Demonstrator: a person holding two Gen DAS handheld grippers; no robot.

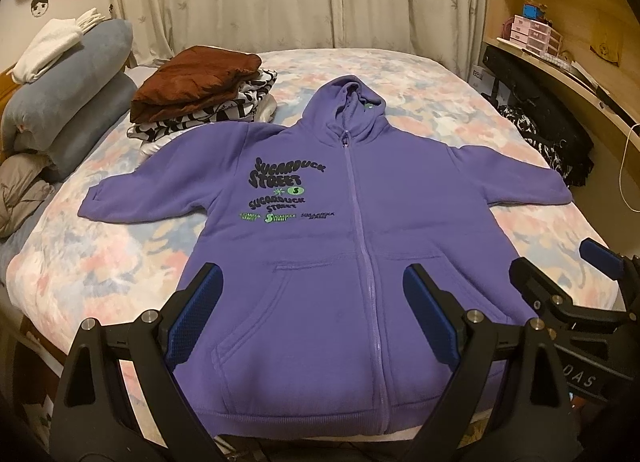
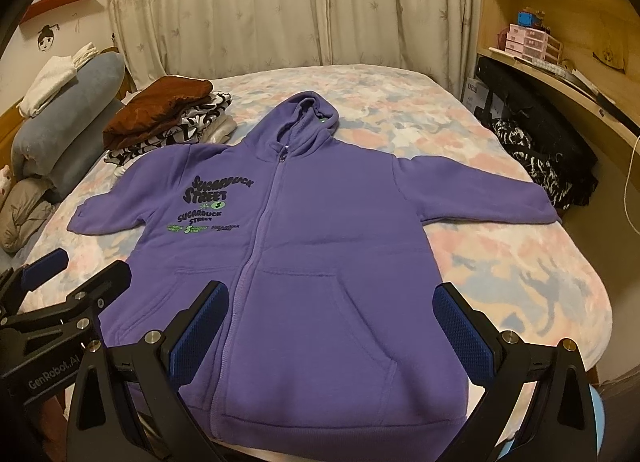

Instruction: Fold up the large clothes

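Low in both frames, the left gripper (image 1: 312, 314) and right gripper (image 2: 332, 326) hover with jaws spread wide, gripping nothing, above the hem of the purple hoodie (image 1: 340, 222). It lies flat and zipped, centre frame, on the bed (image 1: 460, 94); probably soft, thick, floppy fleece, best pinched at cuffs or hem corners.

Loads of open floral pastel bedspread (image 2: 500, 246) on the right and near-left of the flat purple zip hoodie (image 2: 320, 262). Far left is tighter: the stack of folded clothes topped by a brown velvety piece (image 1: 196, 80) touches the hoodie's left shoulder, with rolled grey-blue pillows (image 1: 76, 74) just beyond. A black patterned bundle (image 2: 536, 166) crowds the right sleeve cuff.
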